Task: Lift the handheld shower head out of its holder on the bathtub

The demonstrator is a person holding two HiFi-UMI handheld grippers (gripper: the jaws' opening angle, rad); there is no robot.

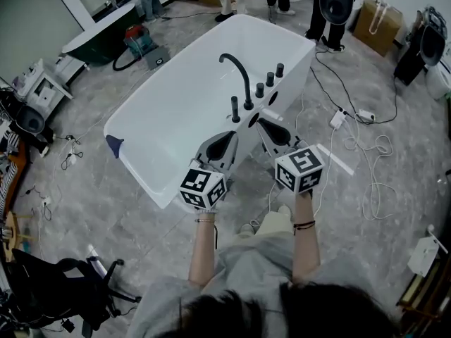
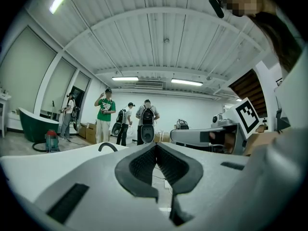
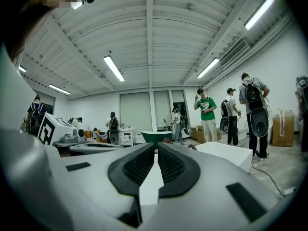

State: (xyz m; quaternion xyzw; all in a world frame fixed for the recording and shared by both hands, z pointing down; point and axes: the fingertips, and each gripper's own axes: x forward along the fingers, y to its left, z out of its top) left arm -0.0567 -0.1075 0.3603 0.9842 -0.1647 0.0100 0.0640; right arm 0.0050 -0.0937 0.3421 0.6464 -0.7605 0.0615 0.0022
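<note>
The white bathtub [image 1: 169,118] carries a row of black fittings on its near right rim. The handheld shower head [image 1: 235,109] stands upright in its holder, beside the tall curved spout [image 1: 238,69] and three knobs [image 1: 270,78]. My left gripper [image 1: 228,138] is shut and empty, just short of the rim and slightly left of the shower head. My right gripper [image 1: 263,124] is also shut and empty, close to the rim on the right of the shower head. In the left gripper view only the spout's arch [image 2: 108,147] shows over the tub. The right gripper view shows the tub's corner [image 3: 226,153].
Cables and a power strip [image 1: 338,118] lie on the floor right of the tub. A red vacuum [image 1: 139,39] and a dark green tub [image 1: 99,37] stand at the back left. Several people [image 1: 331,5] stand beyond the tub. A black chair [image 1: 63,287] is at the near left.
</note>
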